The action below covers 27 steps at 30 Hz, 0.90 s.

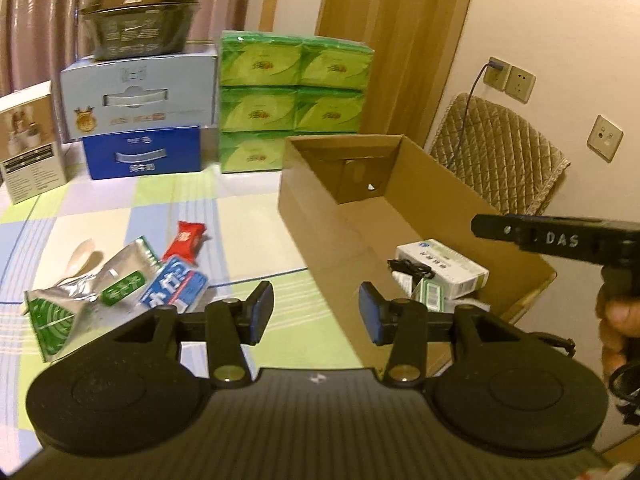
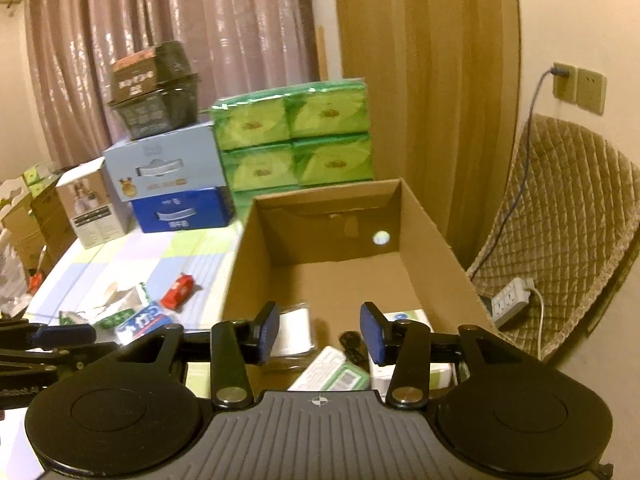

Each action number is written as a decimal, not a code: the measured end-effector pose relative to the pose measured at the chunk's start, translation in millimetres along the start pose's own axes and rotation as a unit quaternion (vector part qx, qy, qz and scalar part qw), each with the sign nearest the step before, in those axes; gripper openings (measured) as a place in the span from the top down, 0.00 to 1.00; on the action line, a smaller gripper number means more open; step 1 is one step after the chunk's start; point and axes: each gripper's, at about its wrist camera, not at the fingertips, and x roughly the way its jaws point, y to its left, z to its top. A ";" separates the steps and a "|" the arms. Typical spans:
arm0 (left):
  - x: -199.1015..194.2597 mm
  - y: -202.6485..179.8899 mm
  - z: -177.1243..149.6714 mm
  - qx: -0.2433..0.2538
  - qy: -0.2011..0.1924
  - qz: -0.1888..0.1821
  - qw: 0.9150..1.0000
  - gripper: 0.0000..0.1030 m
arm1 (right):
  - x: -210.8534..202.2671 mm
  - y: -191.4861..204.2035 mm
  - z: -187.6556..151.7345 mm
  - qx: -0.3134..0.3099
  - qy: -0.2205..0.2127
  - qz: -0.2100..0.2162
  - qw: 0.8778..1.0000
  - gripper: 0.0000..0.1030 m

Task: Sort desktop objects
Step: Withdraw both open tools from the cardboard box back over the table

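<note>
My left gripper (image 1: 316, 312) stands open and empty above the table, over the near left wall of the cardboard box (image 1: 320, 216). To its left lie a blue toothpaste pack (image 1: 176, 284), a red snack packet (image 1: 186, 240), a silver-green pouch (image 1: 88, 296) and a pale spoon (image 1: 82, 256). My right gripper (image 2: 320, 332) hangs open over the cardboard box (image 2: 248, 264), nothing between its pads. Under it lie a white pad (image 2: 294, 332), a green-white pack (image 2: 336, 374), a small black object (image 2: 352, 344) and a white-green carton (image 1: 444, 264).
Green tissue packs (image 1: 292, 100), stacked blue boxes (image 1: 140, 92) with black bowls (image 1: 136, 28) on top, and a white carton (image 1: 32, 144) line the table's back. A quilted chair (image 1: 500, 152) and a power strip (image 2: 510, 300) are right of the box.
</note>
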 end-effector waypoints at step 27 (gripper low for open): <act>-109.5 127.4 -67.9 -0.030 -0.007 0.108 0.994 0.23 | -6.8 164.0 -34.9 -0.082 0.032 0.106 0.991 0.30</act>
